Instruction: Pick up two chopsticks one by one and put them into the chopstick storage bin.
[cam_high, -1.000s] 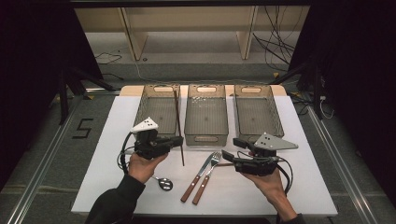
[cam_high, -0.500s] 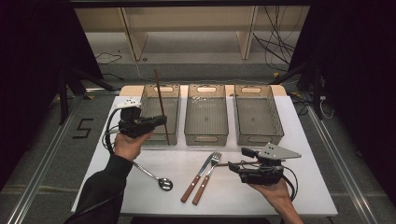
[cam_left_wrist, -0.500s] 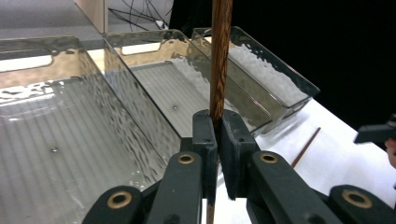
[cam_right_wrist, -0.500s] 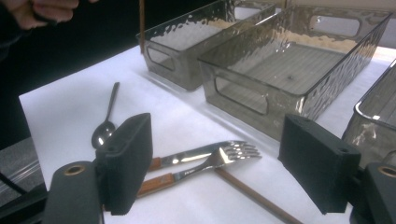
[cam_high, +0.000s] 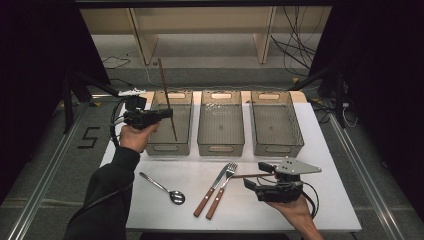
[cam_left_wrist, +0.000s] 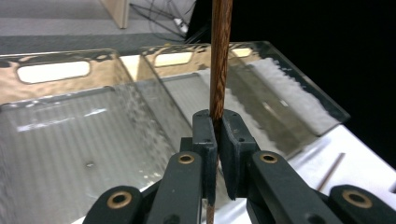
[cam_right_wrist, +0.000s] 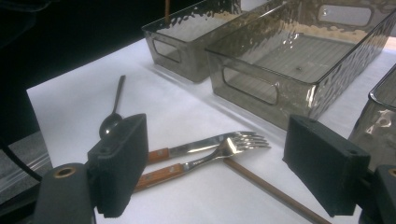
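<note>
Since a second ago we lift our left gripper, clamped on a chopstick, from mid-table over the left bin for dropping. Our right gripper has just been opening, nothing gripped, straddling the second chopstick beside the fork.

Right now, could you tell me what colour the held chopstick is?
Dark brown chopstick, clearest in the left gripper view.
</note>
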